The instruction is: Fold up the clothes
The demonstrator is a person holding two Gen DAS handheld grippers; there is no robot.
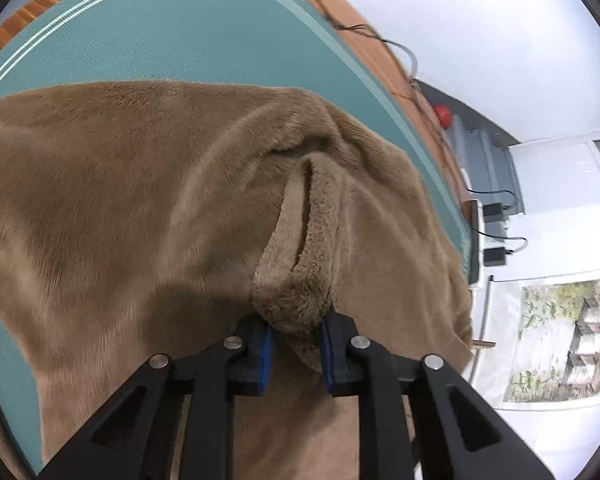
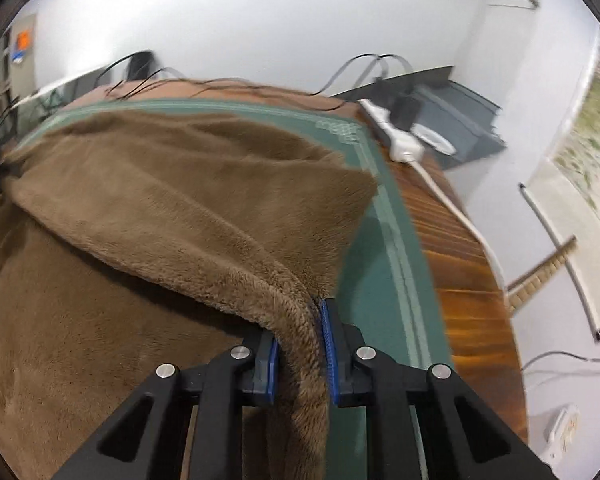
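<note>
- Your left gripper pinches a bunched fold of the brown fleece garment; fingers nearly closed on it
- Your right gripper clamps its rolled edge likewise
- Fleece drapes over the green mat, on the wooden table

One brown fleece garment, one green mat, two tools.
</note>
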